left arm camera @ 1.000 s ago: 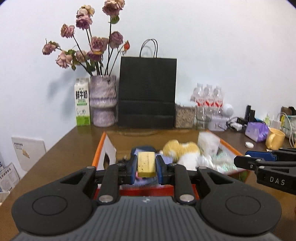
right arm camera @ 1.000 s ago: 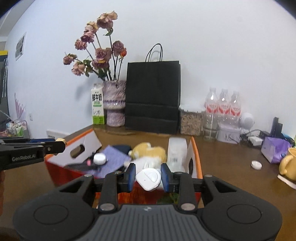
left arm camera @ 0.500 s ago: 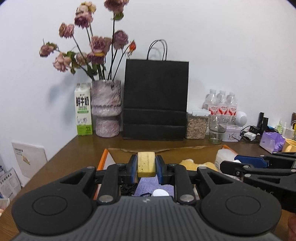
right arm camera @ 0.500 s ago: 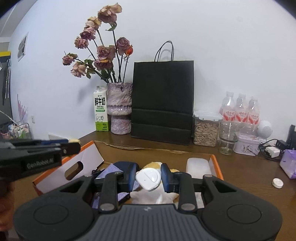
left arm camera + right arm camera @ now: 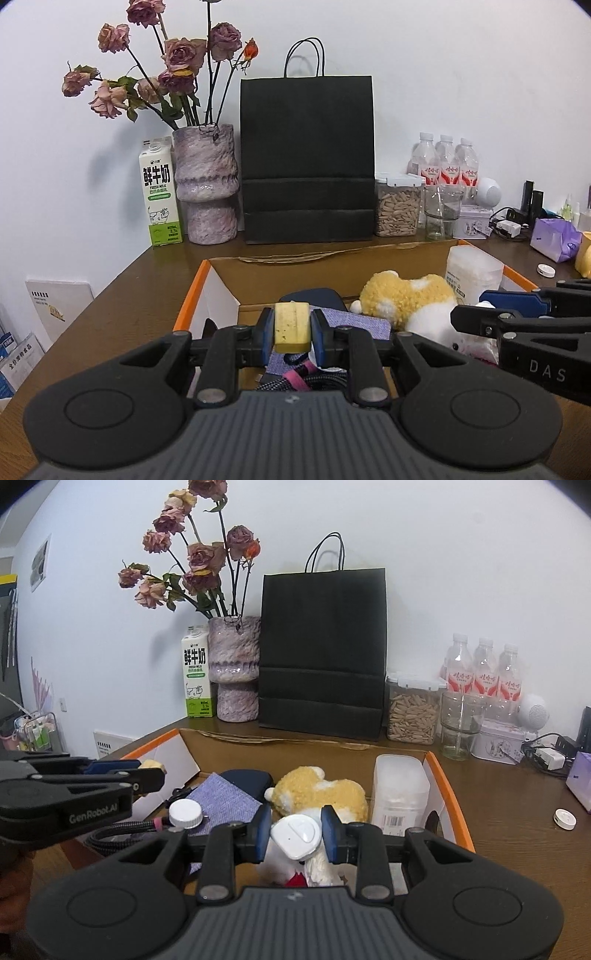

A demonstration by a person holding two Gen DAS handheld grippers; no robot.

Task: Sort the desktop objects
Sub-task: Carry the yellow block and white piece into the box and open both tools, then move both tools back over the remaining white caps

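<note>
My left gripper (image 5: 291, 328) is shut on a small yellow block (image 5: 291, 326) and hangs over the left part of an open orange-edged cardboard box (image 5: 192, 295). My right gripper (image 5: 295, 834) is shut on a white rounded plastic piece (image 5: 297, 835) over the same box (image 5: 448, 794). Inside the box lie a yellow and white plush toy (image 5: 321, 790), a purple cloth pouch (image 5: 225, 799), a clear plastic container (image 5: 399, 790), a white cap (image 5: 185, 813) and a braided cable (image 5: 122, 830). Each gripper shows at the edge of the other's view: the right one (image 5: 517, 314), the left one (image 5: 92, 775).
Behind the box stand a black paper bag (image 5: 306, 158), a purple vase of dried roses (image 5: 205, 184), a milk carton (image 5: 160, 192), a jar of seeds (image 5: 397, 206), a glass (image 5: 441, 210) and water bottles (image 5: 445, 162). A purple packet (image 5: 554, 240) and a small white disc (image 5: 564, 818) lie on the right.
Both grippers have moved forward over the box and sunk a little, each keeping its object. The box contents now sit closer and lower in both views.
</note>
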